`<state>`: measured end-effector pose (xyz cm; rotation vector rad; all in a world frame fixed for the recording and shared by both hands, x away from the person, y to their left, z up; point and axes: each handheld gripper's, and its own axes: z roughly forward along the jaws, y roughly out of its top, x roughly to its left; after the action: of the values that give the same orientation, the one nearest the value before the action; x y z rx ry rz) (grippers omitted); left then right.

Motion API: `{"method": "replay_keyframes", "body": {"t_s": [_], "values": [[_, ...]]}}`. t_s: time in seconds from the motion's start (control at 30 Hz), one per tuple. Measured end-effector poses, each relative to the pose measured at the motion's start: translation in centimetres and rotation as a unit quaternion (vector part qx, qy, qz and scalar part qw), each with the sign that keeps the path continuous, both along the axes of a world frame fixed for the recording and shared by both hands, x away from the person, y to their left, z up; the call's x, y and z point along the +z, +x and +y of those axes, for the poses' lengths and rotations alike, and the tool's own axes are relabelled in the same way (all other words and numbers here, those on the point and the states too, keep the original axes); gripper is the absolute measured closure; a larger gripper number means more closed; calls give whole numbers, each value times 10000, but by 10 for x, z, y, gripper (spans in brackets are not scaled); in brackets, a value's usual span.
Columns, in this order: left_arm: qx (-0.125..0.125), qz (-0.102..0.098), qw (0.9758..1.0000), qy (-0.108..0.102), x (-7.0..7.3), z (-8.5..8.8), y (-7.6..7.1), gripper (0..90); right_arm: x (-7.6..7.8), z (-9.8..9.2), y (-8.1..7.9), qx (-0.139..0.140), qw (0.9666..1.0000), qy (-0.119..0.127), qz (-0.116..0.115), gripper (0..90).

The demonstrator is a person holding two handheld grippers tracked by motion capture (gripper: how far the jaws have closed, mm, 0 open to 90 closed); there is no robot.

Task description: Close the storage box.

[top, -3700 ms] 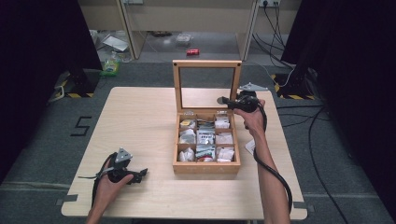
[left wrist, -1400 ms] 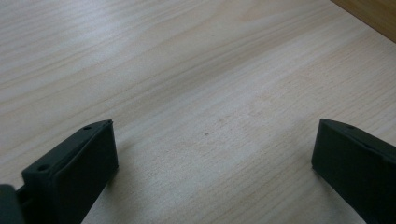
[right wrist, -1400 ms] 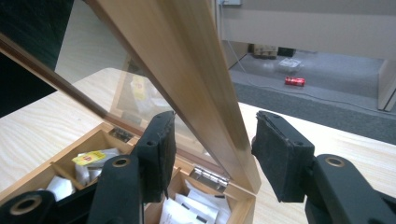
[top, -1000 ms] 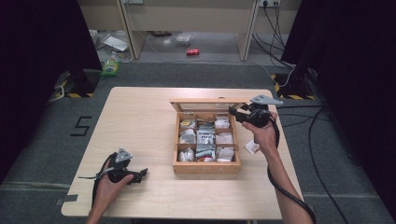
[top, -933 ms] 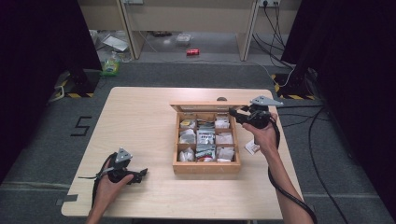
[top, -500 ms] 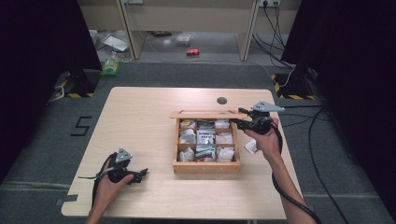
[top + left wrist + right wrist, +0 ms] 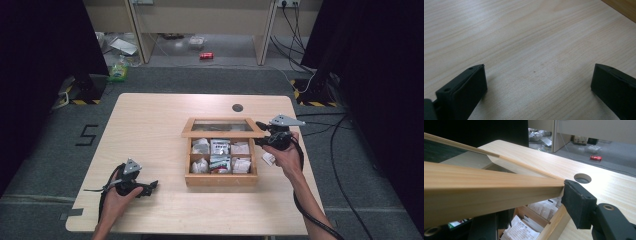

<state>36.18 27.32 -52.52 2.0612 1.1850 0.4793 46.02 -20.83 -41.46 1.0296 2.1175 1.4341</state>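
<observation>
The desk (image 7: 165, 125) carried the wooden box (image 7: 220, 178), its glass lid (image 7: 222, 127) tilted half-down over the packets. My right tool (image 7: 259, 134) gripped the lid's right corner; my left tool (image 7: 537, 82), well left of the box, gaped wide and empty.

Lid (image 7: 223, 128) hides rear compartments of box (image 7: 221, 179); packet (image 7: 269, 158) partly behind right hand (image 7: 287, 156); packet print unreadable.

Red can (image 7: 206, 55) on floor, yellow-black floor tape (image 7: 73, 101), cables (image 7: 292, 20)
</observation>
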Motion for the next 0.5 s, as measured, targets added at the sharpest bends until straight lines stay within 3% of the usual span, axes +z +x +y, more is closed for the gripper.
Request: {"method": "replay_keyframes", "body": {"t_s": [0.5], "values": [[-6, 2, 10000, 7, 0, 0, 0, 0, -11, -4, -16, 111, 9999, 29, 46, 441]]}}
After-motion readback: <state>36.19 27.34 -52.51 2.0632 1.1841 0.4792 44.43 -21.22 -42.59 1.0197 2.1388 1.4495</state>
